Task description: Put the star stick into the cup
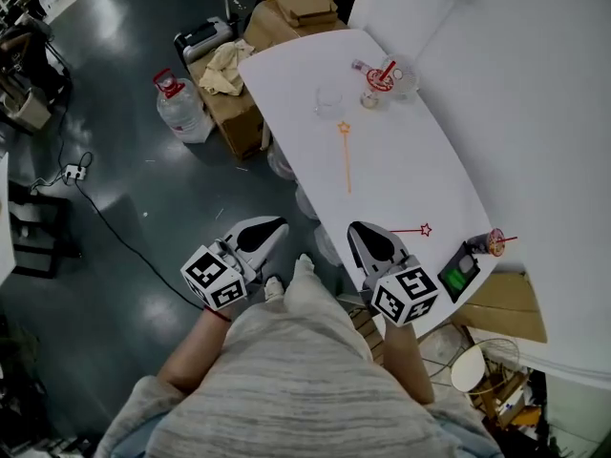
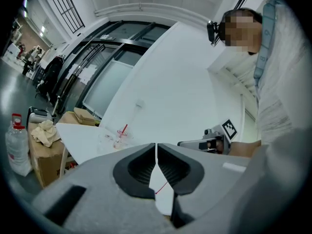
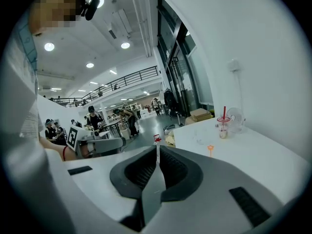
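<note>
An orange star stick (image 1: 345, 156) lies on the white table (image 1: 410, 170), its star end toward a clear empty cup (image 1: 329, 100). A red star stick (image 1: 412, 229) lies near the table's front edge, just right of my right gripper (image 1: 359, 229). That gripper is shut and empty; the right gripper view shows its jaws (image 3: 157, 150) pressed together, with the orange star (image 3: 210, 148) beyond. My left gripper (image 1: 272, 225) hangs off the table's left edge, also shut (image 2: 156, 147) on nothing. A thin red line, the red stick (image 2: 163, 186), shows below its jaws.
A lidded cup with a red straw (image 1: 379, 82) and a small clear fan (image 1: 401, 76) stand at the table's far end. A dark device with a green screen (image 1: 460, 277) and a small lidded cup (image 1: 495, 243) sit at the front right corner. Cardboard boxes (image 1: 234, 103) and a water bottle (image 1: 181, 108) stand left of the table.
</note>
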Available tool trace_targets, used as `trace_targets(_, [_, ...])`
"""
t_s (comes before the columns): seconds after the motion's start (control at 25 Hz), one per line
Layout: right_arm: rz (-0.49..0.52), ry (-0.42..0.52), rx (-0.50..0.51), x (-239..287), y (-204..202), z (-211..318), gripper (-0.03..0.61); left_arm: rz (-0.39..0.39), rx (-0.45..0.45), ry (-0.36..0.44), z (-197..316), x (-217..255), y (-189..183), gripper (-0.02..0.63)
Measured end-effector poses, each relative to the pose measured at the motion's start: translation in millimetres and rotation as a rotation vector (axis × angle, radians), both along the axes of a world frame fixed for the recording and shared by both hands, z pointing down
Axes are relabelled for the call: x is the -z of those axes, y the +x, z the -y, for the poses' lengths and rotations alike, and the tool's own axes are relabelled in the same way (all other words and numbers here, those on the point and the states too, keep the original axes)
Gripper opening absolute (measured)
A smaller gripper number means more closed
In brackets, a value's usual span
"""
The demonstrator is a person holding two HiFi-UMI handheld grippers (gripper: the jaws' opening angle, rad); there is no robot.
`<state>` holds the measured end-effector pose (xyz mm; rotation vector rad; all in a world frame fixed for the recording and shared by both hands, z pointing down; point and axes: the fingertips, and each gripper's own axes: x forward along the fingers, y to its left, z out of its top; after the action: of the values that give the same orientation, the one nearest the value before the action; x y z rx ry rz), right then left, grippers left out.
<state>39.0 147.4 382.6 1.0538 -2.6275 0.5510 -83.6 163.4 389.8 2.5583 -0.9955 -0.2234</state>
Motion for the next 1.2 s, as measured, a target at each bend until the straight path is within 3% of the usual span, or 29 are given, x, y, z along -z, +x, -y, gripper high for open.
trace_targets(0.24, [-0.022,-0.048,-0.006,-17.6,0.1,44.2,0.011,0.001,-0.017,-0.058,45.5,-12.9,0.3,0.025])
trace_targets(0.84, [0.016,-0.081,-0.01,-26.2,-11.6,169.3,0.011,0.031,-0.115,-0.055,181.5,-13.2,22.2,0.025])
trace_targets(1.0, [0.01,-0.108,-0.048,-35.4,-6.2,186.3,0.011,0.042,-0.131,-0.084,200.5,-24.9,23.9,0.025])
trace_targets(1.2, [-0.056,-0.112,-0.116,-51.4,2.3,212.4,0.012,0.046,-0.223,-0.113,219.8,-41.1,29.1,0.025])
